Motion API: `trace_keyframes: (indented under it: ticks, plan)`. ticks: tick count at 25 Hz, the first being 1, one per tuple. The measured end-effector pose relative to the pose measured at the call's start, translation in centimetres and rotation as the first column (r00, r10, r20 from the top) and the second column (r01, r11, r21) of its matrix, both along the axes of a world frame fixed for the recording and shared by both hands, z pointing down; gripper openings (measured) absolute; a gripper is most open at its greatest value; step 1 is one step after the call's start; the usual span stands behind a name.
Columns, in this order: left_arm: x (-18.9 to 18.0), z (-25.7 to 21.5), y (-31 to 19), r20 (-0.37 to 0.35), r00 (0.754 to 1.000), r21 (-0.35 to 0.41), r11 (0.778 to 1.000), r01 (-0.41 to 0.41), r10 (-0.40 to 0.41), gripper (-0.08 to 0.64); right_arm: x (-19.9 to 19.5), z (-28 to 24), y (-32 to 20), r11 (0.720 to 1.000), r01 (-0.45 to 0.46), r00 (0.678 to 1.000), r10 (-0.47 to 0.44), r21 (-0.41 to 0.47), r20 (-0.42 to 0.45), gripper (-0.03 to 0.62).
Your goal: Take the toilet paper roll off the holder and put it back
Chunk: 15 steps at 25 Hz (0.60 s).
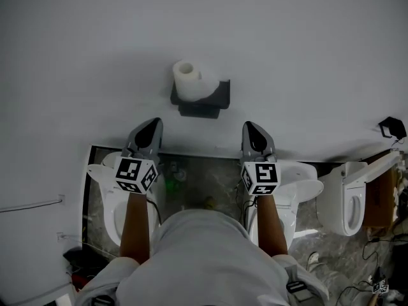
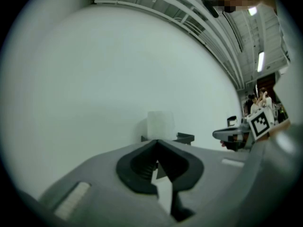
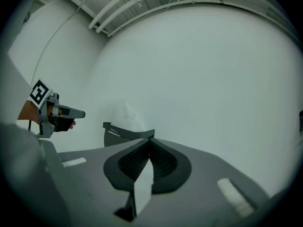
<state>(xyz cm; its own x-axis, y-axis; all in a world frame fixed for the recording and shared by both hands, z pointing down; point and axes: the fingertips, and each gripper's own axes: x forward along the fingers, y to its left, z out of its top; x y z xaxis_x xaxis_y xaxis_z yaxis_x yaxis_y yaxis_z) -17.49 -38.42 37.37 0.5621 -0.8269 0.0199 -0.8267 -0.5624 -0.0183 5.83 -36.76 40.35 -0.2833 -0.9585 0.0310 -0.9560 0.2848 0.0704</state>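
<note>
A white toilet paper roll (image 1: 187,80) sits on a dark holder (image 1: 213,97) fixed to the white wall. Both grippers hang short of the wall and apart from the holder. My left gripper (image 1: 151,125) is to the lower left of it, my right gripper (image 1: 250,127) to the lower right. Each one's jaws meet at the tips with nothing between them. In the left gripper view the roll (image 2: 160,125) and holder (image 2: 185,137) stand straight beyond the left gripper (image 2: 156,143). The right gripper view has the roll (image 3: 127,117) and holder (image 3: 118,134) left of the right gripper (image 3: 150,141).
White toilets (image 1: 350,203) stand in a row on the marble floor (image 1: 197,183) below the wall. A small dark fixture (image 1: 392,127) is on the wall at the far right. People (image 2: 258,100) stand far off in the left gripper view.
</note>
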Motion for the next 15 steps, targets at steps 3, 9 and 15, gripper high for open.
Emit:
trace_keyframes:
  ticks: [3,9,15]
  plan:
    - [1.0,0.2,-1.1,0.011,1.000,0.002,1.000,0.009,-0.009,0.002,0.9,0.4,-1.4,1.000,0.014,1.000,-0.014,-0.004,0.017,-0.002]
    - [2.3,0.1,-2.8,0.020,0.999,0.014,0.999,0.028,-0.029,0.002,1.7,0.7,-3.6,0.999,0.043,0.999,-0.044,0.007,0.025,-0.002]
    - [2.8,-0.5,-3.9,0.026,0.999,0.030,0.999,0.041,-0.042,0.003,2.0,0.7,-4.7,0.998,0.063,0.998,-0.063,0.012,0.028,-0.002]
